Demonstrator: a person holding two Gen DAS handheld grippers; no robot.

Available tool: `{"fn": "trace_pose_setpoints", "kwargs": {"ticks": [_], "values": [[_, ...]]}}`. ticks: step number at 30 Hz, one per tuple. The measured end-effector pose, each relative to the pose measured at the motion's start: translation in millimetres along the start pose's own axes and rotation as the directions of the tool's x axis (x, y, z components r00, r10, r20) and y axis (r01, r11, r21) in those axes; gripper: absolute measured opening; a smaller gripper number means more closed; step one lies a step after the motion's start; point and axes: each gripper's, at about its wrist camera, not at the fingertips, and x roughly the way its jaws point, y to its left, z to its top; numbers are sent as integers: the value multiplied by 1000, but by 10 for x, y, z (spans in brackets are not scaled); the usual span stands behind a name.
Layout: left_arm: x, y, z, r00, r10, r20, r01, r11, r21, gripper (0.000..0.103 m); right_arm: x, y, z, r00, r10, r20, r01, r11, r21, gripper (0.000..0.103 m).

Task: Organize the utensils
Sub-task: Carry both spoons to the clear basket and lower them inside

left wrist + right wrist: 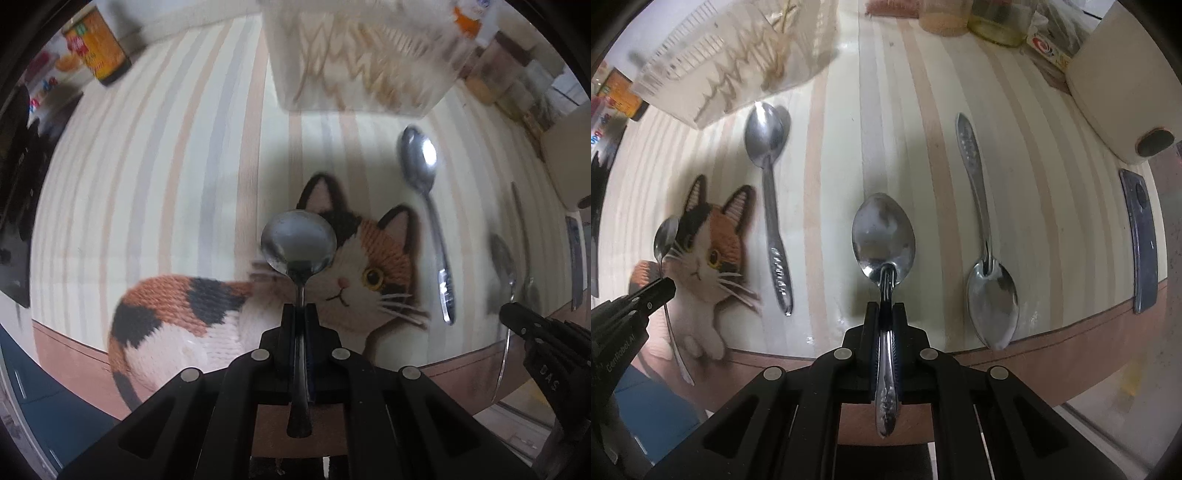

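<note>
My left gripper (300,310) is shut on the handle of a steel spoon (298,242), bowl forward, above the cat picture. My right gripper (886,308) is shut on another steel spoon (883,236), bowl forward, above the striped table. A third spoon (768,173) lies on the table, bowl toward the white slotted utensil holder (738,62); it also shows in the left wrist view (424,184). A fourth spoon (988,266) lies to the right, bowl toward me. The utensil holder (365,55) stands at the far side.
The striped tablecloth (849,129) bears a calico cat picture (705,251). A yellow can (99,48) stands far left. Jars (993,18) and a white appliance (1119,92) stand at the far right. A dark flat device (1141,236) lies near the right edge.
</note>
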Motion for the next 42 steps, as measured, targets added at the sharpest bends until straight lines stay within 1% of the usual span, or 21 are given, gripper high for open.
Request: {"fn": "trace_pose_setpoints", "kwargs": {"ticks": [2, 3, 7, 13, 14, 15, 16, 21, 25, 28, 30, 33, 36, 40, 42], "values": [[-137, -15, 16, 999, 3, 33, -3, 1000, 12, 2, -79, 7, 18, 1000, 9, 19, -9, 1000, 1, 5], [-209, -28, 22, 999, 6, 51, -7, 1000, 18, 2, -122, 12, 35, 999, 16, 29, -16, 1000, 1, 2], [-455, -27, 48, 995, -9, 98, 6, 1000, 25, 2, -288, 23, 89, 998, 34, 60, -34, 999, -1, 2], [-758, -17, 117, 988, -29, 150, 27, 999, 19, 2, -536, 10, 165, 991, 84, 107, -86, 996, 9, 2], [-794, -9, 140, 987, -32, 160, 29, 999, 20, 2, -615, 5, 197, 988, 96, 122, -97, 995, 10, 2], [-841, 3, 145, 985, -34, 170, 31, 999, 22, 2, -685, 27, 139, 985, 104, 136, -107, 994, 13, 2], [-902, 14, 149, 983, -38, 180, 34, 999, 25, 2, -761, 31, 152, 982, 114, 151, -118, 993, 16, 2], [-1205, 25, 243, 966, -73, 246, 68, 997, 26, 2, -1164, 58, 274, 957, 173, 235, -181, 983, 15, 2], [-1461, 22, 405, 947, -99, 305, 96, 995, 24, 2, -1483, 128, 473, 928, 220, 301, -230, 973, -2, 2], [-1623, 2, 610, 933, -113, 341, 112, 993, 21, 2, -1676, 174, 663, 910, 251, 331, -259, 966, -22, 2], [-1673, 2, 740, 928, -123, 351, 125, 992, 16, 2, -1770, 220, 844, 901, 269, 341, -276, 961, -29, 2], [-1713, 0, 969, 923, -125, 364, 130, 991, 11, 2, -1828, 305, 1114, 892, 273, 360, -276, 960, -44, 2], [-1666, 24, 1223, 925, -130, 356, 139, 990, 0, 2, -1804, 380, 1394, 890, 290, 352, -293, 955, -45, 2], [-1460, 97, 1592, 940, -162, 301, 181, 983, -35, 2, -1613, 443, 1771, 895, 322, 309, -328, 944, -34, 2], [-1351, 130, 1730, 947, -164, 277, 184, 982, -45, 2, -1463, 473, 1943, 902, 328, 282, -335, 942, -25, 2]]}}
